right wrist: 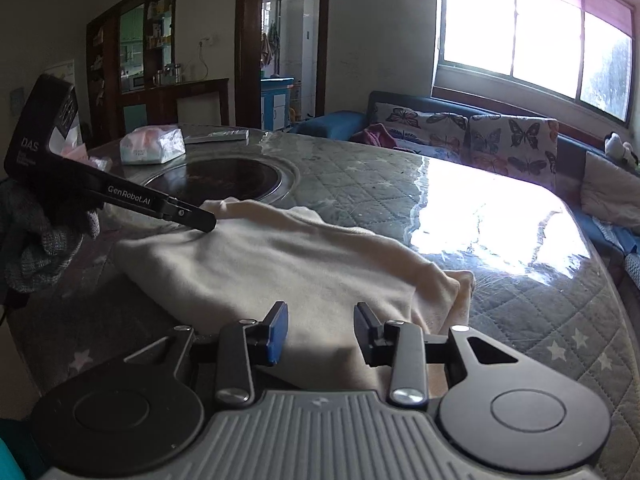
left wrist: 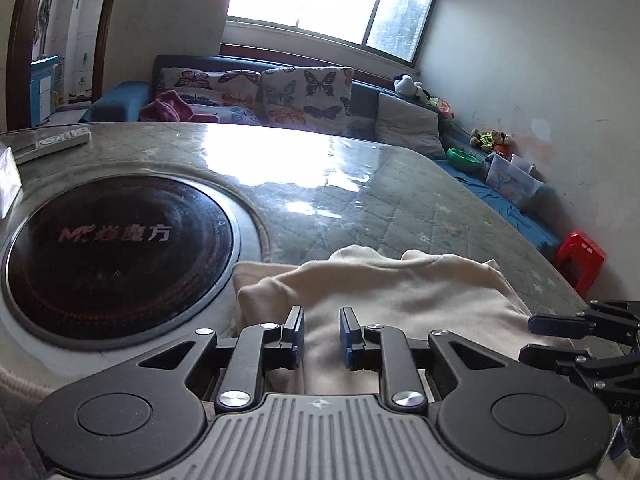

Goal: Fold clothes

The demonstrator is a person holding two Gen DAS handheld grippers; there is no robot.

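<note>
Left wrist view: round black glass hob (left wrist: pixel 116 248) is sunk in the quilted grey desk (left wrist: pixel 400 200), so the cloth sits off it, to its right.
Garment: cream knit garment (left wrist: pixel 380 292) lies on the desk's near edge in a doubled-over heap, layers showing at both ends; how far folded, can't tell.
Left gripper (left wrist: pixel 320 330): jaws spread, empty, low over the cloth's left part, probably lined up on an edge.
Right gripper (right wrist: pixel 320 330): jaws spread, empty, over the right end, mirroring the left.
</note>
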